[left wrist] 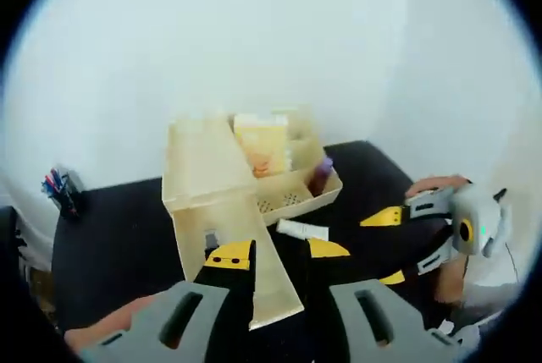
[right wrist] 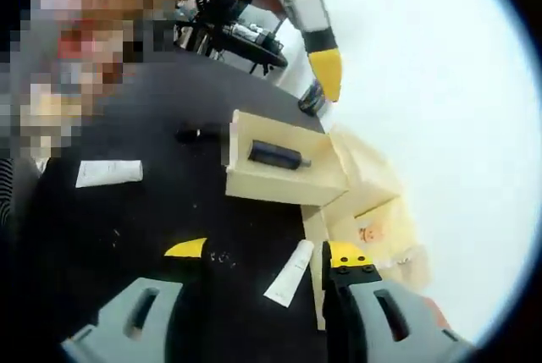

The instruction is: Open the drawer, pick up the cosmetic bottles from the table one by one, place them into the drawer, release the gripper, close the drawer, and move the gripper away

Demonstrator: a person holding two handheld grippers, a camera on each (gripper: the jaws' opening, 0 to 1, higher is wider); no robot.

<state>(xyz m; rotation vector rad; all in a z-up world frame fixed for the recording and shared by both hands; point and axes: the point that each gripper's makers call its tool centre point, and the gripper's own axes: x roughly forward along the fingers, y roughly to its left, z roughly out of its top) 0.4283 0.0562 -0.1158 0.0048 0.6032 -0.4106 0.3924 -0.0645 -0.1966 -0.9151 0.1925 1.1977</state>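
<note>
The cream organizer (left wrist: 203, 164) stands on the black table, its drawer (left wrist: 271, 283) pulled out toward me. In the right gripper view the open drawer (right wrist: 279, 178) holds a dark bottle (right wrist: 275, 154). A white tube (right wrist: 288, 272) lies on the table between the jaws of my open right gripper (right wrist: 267, 251); the same tube (left wrist: 302, 229) lies beside the drawer. A second white tube (right wrist: 108, 173) and a small dark item (right wrist: 190, 134) lie farther off. My left gripper (left wrist: 278, 253) hovers open over the drawer's front end and also appears as the left gripper (right wrist: 326, 67) above the drawer. The right gripper (left wrist: 389, 246) is at the right.
The organizer's top tray (left wrist: 292, 194) holds a purple bottle (left wrist: 320, 175) and an orange-printed packet (left wrist: 262, 147). A pen holder (left wrist: 61, 189) stands at the table's far left. A white wall lies behind. A person's hands hold both grippers.
</note>
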